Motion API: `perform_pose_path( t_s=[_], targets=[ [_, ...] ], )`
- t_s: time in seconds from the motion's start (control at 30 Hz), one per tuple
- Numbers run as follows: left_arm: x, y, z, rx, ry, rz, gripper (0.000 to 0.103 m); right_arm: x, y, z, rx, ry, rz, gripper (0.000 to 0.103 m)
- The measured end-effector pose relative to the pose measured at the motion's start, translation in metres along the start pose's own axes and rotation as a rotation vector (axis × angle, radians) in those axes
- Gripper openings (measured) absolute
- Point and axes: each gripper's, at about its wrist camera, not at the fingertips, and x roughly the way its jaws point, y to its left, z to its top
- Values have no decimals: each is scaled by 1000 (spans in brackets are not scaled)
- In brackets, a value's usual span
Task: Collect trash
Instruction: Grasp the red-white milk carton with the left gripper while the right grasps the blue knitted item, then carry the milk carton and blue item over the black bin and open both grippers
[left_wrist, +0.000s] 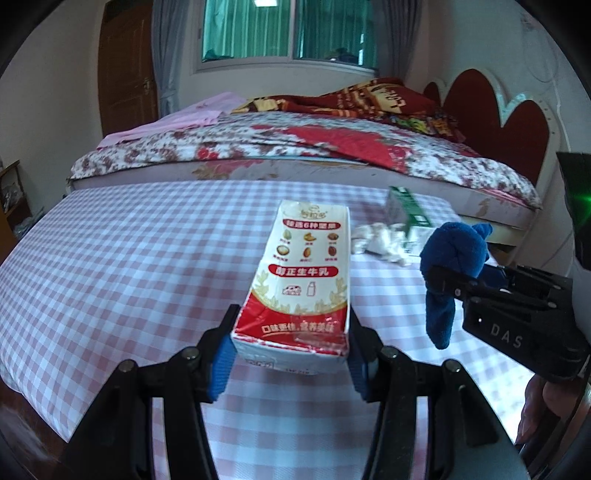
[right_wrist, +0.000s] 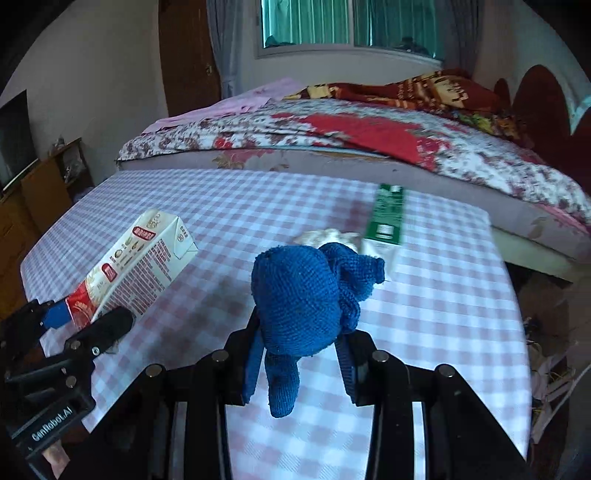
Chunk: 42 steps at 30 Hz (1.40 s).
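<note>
My left gripper (left_wrist: 291, 343) is shut on a red and white milk carton (left_wrist: 306, 273) and holds it above the pink checked table (left_wrist: 129, 240). The carton (right_wrist: 136, 266) and the left gripper (right_wrist: 85, 325) also show at the left of the right wrist view. My right gripper (right_wrist: 301, 339) is shut on a bunched blue cloth (right_wrist: 306, 295); it shows at the right of the left wrist view (left_wrist: 443, 280) with the cloth (left_wrist: 450, 258). A green carton (right_wrist: 386, 216) and a crumpled white tissue (right_wrist: 325, 236) lie on the table beyond the cloth.
A bed (left_wrist: 295, 147) with a floral cover runs along the table's far edge, with a red headboard (left_wrist: 517, 122) at the right. A wooden cabinet (right_wrist: 40, 192) stands at the left. A door (left_wrist: 125, 70) and a window (left_wrist: 288, 29) are behind.
</note>
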Motion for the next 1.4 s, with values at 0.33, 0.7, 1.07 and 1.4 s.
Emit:
perform_pose_path(
  t_s=[0.33,0.7,1.07,1.4],
  targets=[
    [-40,-40,-6,24,-41,-69,53,-72,-46,-26,68,-68,-71,38],
    [-84,-90,-18,89,-82,-162,53,-148,-73,-62,114,-141,-124,38],
    [-109,-158,-42,160,-76,-292,53,-221,-124,-113,181,-191,-222,38],
    [-119,-235,-77,264,-27,-427,53,-262,-176,-171,249,-163,-323,38]
  ],
)
